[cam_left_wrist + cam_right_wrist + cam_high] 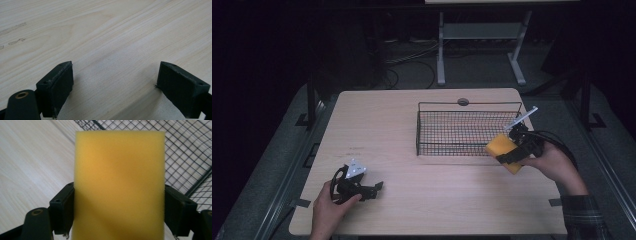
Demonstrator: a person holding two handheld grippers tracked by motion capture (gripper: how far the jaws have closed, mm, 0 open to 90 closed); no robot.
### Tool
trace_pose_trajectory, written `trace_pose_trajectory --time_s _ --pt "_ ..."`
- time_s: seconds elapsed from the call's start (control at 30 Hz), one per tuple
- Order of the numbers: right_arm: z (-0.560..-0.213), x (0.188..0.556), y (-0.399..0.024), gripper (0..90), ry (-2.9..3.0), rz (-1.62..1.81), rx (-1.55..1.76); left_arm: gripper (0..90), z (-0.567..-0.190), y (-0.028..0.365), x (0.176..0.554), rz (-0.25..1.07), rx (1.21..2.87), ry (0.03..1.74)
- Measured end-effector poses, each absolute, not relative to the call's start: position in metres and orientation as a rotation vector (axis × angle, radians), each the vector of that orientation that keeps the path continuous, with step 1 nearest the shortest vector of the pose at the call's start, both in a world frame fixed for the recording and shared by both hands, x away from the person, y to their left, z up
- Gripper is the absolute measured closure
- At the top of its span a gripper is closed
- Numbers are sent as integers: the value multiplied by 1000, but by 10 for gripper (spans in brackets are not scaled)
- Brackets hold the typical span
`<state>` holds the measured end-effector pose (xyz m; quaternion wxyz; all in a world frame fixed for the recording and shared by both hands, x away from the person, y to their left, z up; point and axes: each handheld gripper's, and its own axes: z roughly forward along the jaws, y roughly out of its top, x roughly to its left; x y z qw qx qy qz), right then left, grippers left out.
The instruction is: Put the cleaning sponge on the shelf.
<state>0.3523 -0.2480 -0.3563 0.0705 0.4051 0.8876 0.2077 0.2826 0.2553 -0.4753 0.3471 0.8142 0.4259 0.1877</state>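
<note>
The left gripper (373,189) sits low over the wooden table (412,200), near the front edge (its jaws are spread wide, with nothing between them). Farther back, the right gripper (512,154) pinches a yellow sponge (504,148) just at the front right corner of the black wire basket (467,131).

The sponge (504,150) was a plain yellow-orange, evenly coloured across its broad face (120,182). Both grippers, the left gripper (371,189) and the right gripper (517,152), were black, each topped by a pale grey plate. The wire basket (464,131) near the table's far right corner was black, a fine square mesh. The table (392,125) was pale wood with a streaked grain.
</note>
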Motion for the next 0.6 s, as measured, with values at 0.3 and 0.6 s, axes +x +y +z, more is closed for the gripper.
trace_pose_trajectory --time_s 0.3,0.6 --pt "-349 367 -261 225 2627 627 1269 128 -475 255 283 486 2112 1105" --pt "-345 386 -272 225 2580 620 1338 128 -475 255 283 487 2112 1105"
